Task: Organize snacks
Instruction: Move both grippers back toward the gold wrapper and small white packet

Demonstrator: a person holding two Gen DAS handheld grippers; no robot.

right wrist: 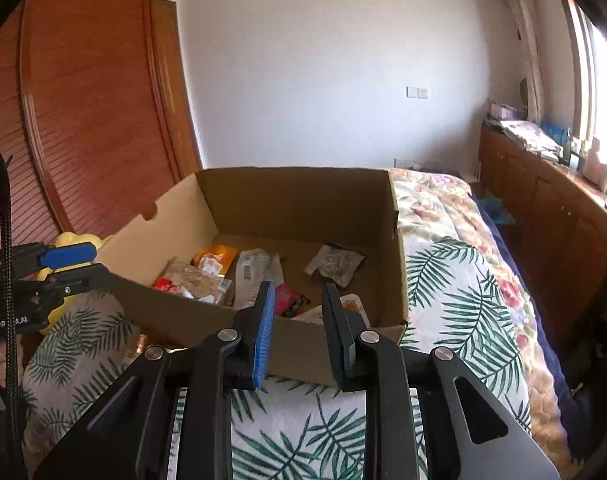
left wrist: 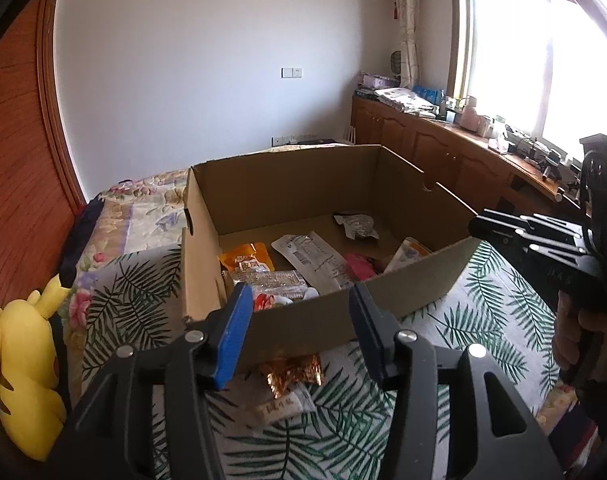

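An open cardboard box (left wrist: 327, 320) stands on the bed and holds several snack packets, among them an orange pouch (left wrist: 245, 260), a white packet (left wrist: 313, 258) and a pink one (left wrist: 359, 266). The box also shows in the right wrist view (right wrist: 303, 344). A gold wrapper (left wrist: 293, 370) and a white packet (left wrist: 281, 406) lie on the cover outside the box, under my left gripper (left wrist: 299, 300), which is open and empty at the box's near wall. My right gripper (right wrist: 297, 296) is open and empty over the box's near wall.
A yellow plush toy (left wrist: 23, 360) lies at the bed's left edge. A palm-leaf cover (right wrist: 455, 280) and floral quilt (right wrist: 427, 196) lie around the box. Wooden cabinets (left wrist: 435, 148) with clutter run under the window at right. A wooden wardrobe (right wrist: 87, 100) stands at left.
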